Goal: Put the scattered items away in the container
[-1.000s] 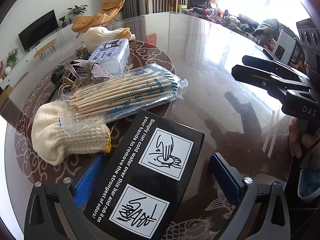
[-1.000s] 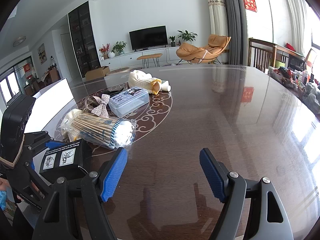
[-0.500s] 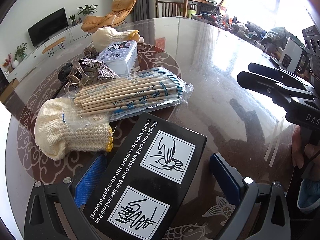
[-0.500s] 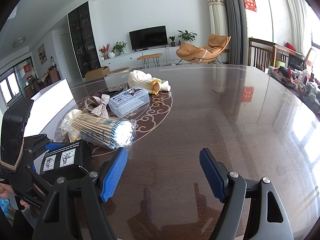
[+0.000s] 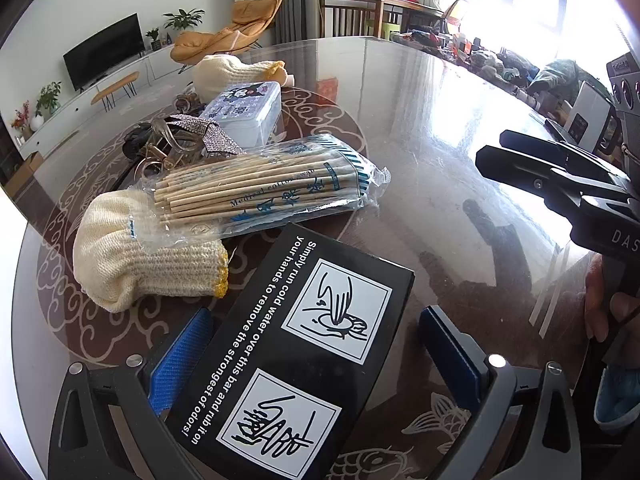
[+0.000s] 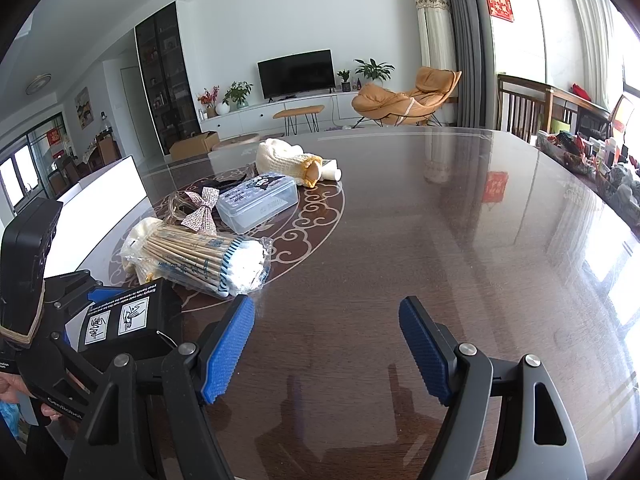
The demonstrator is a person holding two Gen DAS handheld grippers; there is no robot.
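The left gripper (image 5: 316, 356), jaws wide, straddles the black box (image 5: 296, 356) without visibly clamping it above the table (image 5: 432, 128); rigid, light card, grip its long sides.

Our left gripper (image 5: 312, 356) wears ribbed blue pads (image 5: 180, 354) on dark grey fingers with triangular cut-outs and silver screw heads. Our right gripper (image 6: 326, 350) matches, and from the left wrist shows white letters "DAS". Bare fingers (image 5: 600, 304) wrap its black handle just beneath those letters.
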